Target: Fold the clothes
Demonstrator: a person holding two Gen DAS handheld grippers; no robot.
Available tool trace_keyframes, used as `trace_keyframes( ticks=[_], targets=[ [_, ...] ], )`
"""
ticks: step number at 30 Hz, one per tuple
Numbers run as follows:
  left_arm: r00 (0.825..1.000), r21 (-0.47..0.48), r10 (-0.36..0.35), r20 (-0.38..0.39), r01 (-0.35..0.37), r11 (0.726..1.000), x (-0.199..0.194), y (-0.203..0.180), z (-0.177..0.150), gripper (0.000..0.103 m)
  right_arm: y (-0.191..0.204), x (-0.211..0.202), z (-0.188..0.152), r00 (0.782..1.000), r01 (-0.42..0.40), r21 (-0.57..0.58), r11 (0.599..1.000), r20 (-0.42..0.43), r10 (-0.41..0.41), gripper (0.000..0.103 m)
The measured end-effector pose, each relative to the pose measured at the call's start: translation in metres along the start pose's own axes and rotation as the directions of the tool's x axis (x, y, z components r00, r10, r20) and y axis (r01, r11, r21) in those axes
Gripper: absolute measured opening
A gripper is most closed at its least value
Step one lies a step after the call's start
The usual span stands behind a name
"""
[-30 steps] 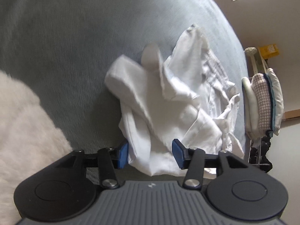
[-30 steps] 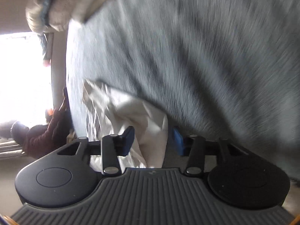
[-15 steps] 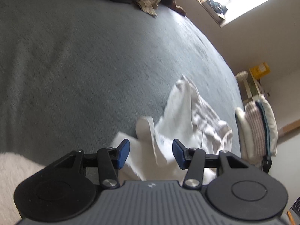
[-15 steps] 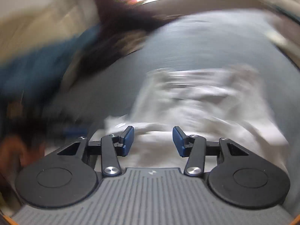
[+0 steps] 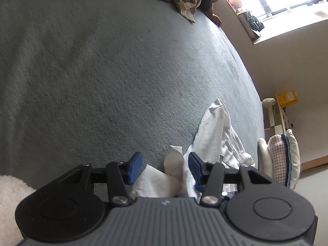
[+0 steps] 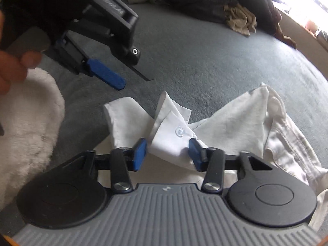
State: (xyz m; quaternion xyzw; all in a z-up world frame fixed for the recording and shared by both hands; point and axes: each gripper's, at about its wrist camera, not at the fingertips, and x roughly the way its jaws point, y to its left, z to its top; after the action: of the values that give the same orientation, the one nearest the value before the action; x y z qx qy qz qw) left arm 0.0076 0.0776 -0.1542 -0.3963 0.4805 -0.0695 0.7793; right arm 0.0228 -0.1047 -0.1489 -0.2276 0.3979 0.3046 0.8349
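Observation:
A crumpled white shirt (image 6: 231,123) lies on the grey carpet (image 6: 215,61). Its buttoned cuff (image 6: 174,135) sits right between the blue pads of my right gripper (image 6: 167,153), which is open and not closed on the cloth. In the left wrist view the same white shirt (image 5: 217,131) lies low and right, and my left gripper (image 5: 165,169) hovers open above its near folds. The right wrist view also shows the left gripper's blue finger (image 6: 106,75) up at the left, held by a hand (image 6: 14,65).
A fluffy white rug (image 6: 26,123) lies at the left. A pile of dark and tan clothes (image 6: 235,6) sits at the far edge of the carpet under a bright window (image 5: 276,2). A rack with folded fabrics (image 5: 280,155) stands at the right.
Both grippers have swung round: the left view tilted up off the shirt toward the far carpet. The right one came to face the shirt cuff, the blur gone.

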Motion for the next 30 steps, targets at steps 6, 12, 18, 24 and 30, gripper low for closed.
trace_keyframes(
  ticks=[6, 12, 18, 24, 30],
  targets=[
    [0.998, 0.001, -0.056, -0.008, 0.056, 0.998, 0.022, 0.002, 0.008, 0.050, -0.059, -0.006, -0.003, 0.996, -0.055, 0.336, 0.940, 0.084, 0.028, 0.004],
    [0.994, 0.015, -0.100, -0.053, 0.101, 0.995, 0.039, 0.003, 0.018, 0.051, -0.128, 0.000, -0.026, 0.983, -0.171, 0.679, 0.714, 0.169, 0.075, 0.007],
    [0.984, 0.048, -0.145, -0.102, 0.150, 0.987, 0.050, -0.001, 0.017, 0.052, -0.152, -0.008, -0.048, 0.956, -0.268, 0.800, 0.536, 0.292, 0.041, 0.034],
    [0.975, 0.097, -0.158, -0.159, 0.174, 0.980, 0.057, -0.005, 0.009, 0.053, -0.158, -0.012, -0.061, 0.960, -0.259, 0.787, 0.560, 0.272, 0.061, 0.049],
    [0.987, 0.216, -0.097, -0.130, 0.123, 0.969, 0.066, -0.022, 0.003, 0.046, -0.138, 0.011, -0.044, 0.973, -0.227, 0.667, 0.709, 0.174, 0.149, 0.049]
  ],
)
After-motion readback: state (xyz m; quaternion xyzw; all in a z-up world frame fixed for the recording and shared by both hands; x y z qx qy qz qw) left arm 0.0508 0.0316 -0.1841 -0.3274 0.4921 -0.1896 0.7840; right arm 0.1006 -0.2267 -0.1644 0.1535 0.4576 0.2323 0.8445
